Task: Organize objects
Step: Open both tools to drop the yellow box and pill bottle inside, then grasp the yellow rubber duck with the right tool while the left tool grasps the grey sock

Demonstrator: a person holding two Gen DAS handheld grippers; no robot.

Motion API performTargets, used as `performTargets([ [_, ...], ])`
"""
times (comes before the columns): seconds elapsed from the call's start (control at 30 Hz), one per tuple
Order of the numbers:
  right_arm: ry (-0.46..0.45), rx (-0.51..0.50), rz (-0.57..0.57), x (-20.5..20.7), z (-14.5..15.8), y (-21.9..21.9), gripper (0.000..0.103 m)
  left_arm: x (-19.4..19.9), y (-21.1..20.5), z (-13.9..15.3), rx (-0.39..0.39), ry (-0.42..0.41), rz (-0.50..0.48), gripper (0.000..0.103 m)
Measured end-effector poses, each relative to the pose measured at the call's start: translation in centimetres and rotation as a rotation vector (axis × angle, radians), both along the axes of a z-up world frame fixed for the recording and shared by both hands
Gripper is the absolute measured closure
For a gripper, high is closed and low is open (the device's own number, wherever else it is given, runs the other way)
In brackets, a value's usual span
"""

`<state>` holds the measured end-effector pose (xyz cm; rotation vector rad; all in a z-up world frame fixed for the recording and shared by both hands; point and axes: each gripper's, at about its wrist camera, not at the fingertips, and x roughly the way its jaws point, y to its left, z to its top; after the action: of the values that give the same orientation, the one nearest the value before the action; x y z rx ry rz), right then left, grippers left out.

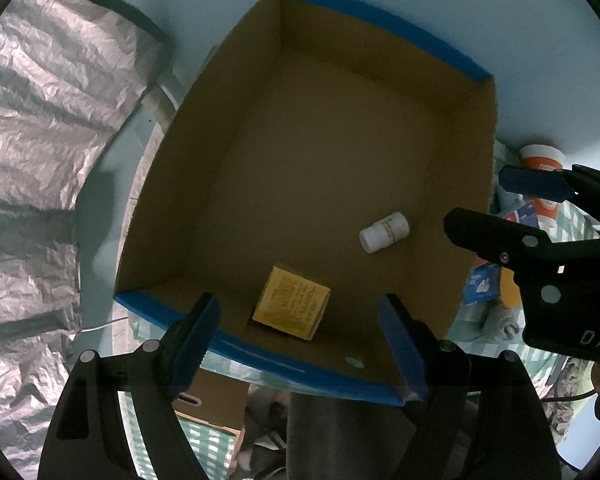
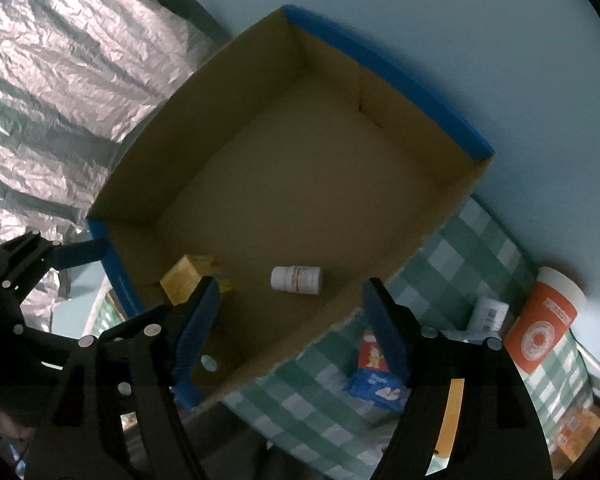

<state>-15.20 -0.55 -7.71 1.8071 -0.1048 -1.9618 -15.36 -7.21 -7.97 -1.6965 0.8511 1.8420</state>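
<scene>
Bottle (image 1: 384, 232) w/ yellow packet (image 1: 291, 307) lie in cardboard box (image 1: 236, 80), near its front edge. Both claws, left (image 1: 300, 334) & right (image 2: 290, 330), released, empty, above. Drop step looks done; next: fetch orange cup (image 2: 540, 324) off checked cloth (image 2: 452, 264).

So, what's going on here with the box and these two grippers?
A person is sorting small items into a cardboard box using two handheld grippers. A yellow packet and a small white bottle, lying on its side, already sit on the box floor. The left gripper and the right gripper both hang open over the box's near edge, holding nothing. More items wait outside on the checked cloth, including an orange cup and a blue packet.
</scene>
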Motion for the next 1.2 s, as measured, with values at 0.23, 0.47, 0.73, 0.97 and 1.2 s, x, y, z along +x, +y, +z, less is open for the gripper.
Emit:
performTargets([
  [0.23, -0.001, -0.002, -0.024, 0.6, 0.2, 1.8, 0.026, 1.2, 0.9, 0.1, 0.003, -0.010, -0.001, 0.020],
  [0.47, 0.008, 0.008, -0.034, 1.9, 0.5, 4.1, 0.026, 2.9, 1.9, 0.4, 0.019, -0.017, -0.001, 0.020],
  [0.73, 0.002, 0.021, -0.075, 3.5, 0.2, 7.5, 0.026, 4.9, 3.6, 0.4, 0.024, -0.023, -0.021, 0.020],
  [0.97, -0.028, 0.038, -0.121, 5.3, -1.0, 11.1, 0.026, 7.4, 5.4, 0.1, 0.033, -0.034, -0.026, 0.020],
  [1.2, -0.054, 0.052, -0.154, 7.0, -2.1, 14.1, 0.026, 9.6, 7.2, -0.2, 0.041, -0.037, -0.019, 0.020],
])
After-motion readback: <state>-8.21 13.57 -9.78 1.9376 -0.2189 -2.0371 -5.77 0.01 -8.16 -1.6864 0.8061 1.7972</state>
